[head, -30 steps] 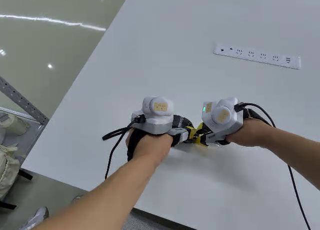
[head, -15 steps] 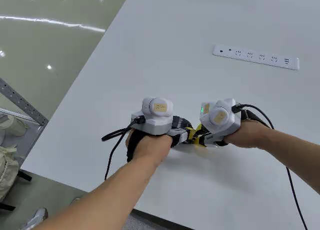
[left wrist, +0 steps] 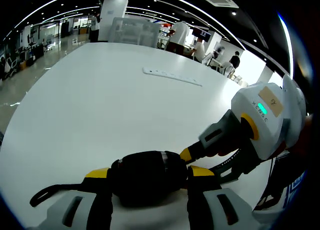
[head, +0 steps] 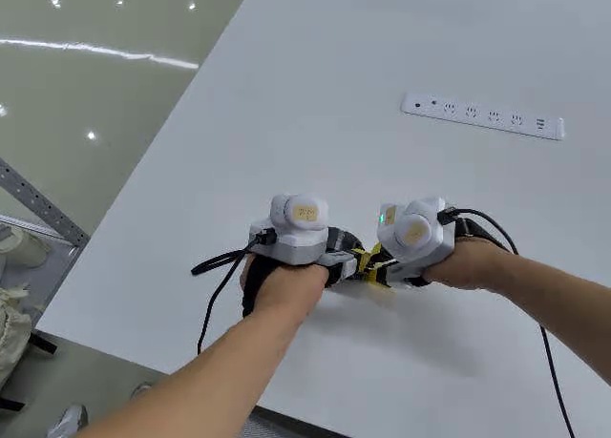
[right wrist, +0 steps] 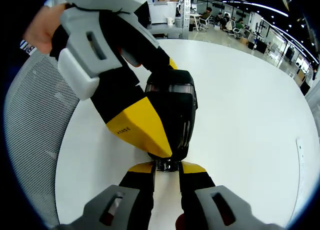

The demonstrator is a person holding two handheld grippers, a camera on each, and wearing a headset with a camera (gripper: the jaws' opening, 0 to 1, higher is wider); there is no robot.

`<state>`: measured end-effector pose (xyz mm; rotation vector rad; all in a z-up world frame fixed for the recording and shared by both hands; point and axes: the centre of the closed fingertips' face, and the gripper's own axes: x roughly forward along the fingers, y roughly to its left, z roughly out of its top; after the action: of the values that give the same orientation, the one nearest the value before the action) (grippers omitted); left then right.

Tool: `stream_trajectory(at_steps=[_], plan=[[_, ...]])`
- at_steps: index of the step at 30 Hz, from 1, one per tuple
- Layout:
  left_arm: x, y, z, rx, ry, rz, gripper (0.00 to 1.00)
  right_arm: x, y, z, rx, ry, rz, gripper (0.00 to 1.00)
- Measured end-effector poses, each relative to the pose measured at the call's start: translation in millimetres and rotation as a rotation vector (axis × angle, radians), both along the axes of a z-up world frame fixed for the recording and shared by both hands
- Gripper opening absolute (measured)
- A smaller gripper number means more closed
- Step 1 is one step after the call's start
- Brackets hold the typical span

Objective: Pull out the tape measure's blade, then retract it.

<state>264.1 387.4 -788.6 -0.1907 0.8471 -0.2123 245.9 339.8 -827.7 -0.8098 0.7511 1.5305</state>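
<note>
- left gripper [left wrist: 148,172]: jaws clamped onto the black, round-cased tape measure [left wrist: 145,182], with one yellow-tipped pad on each side of the case.
- right gripper [right wrist: 167,168]: jaws nearly together with only a slim gap, pinching the small silvery metal end hook [right wrist: 167,164] of the blade. The hook sits right at the mouth of the case.
- Tape measure location: low over the white tabletop [head: 382,66], near the edge closest to the person, directly between the two grippers. Can't tell whether the case rests on the surface or sits just off it.
- The grippers point nose to nose. In the left gripper view the right gripper comes in from the right, and its yellow tips meet the far side of the case.
- A thin black strap loop [left wrist: 42,196] trails from the case and lies on the tabletop.
- The person's left hand [head: 282,281] and right hand [head: 468,261] each grip a white gripper body.
- A black cable [head: 215,276] hangs off the left gripper over the table edge.
- A long white power strip [head: 482,115] lies flat at the far side of the table, well apart from the work.
</note>
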Motion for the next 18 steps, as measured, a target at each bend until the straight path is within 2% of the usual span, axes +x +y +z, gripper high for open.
stream_trajectory(at_steps=[9,14,18], plan=[[1.6,-1.2,2.6,0.015,-0.035,-0.026,0.57,-2.7,-1.2,0.4,0.003,0.015,-0.029,0.23],[3.4,-3.1,4.8,0.009,-0.043,-0.040,0.66,-2.2,-2.8,2.8,0.014,0.030,-0.075,0.28],[1.2,-2.9,5.8,0.009,-0.037,-0.055,0.67,-1.2,-2.3,6.5,0.035,0.039,-0.111,0.31]])
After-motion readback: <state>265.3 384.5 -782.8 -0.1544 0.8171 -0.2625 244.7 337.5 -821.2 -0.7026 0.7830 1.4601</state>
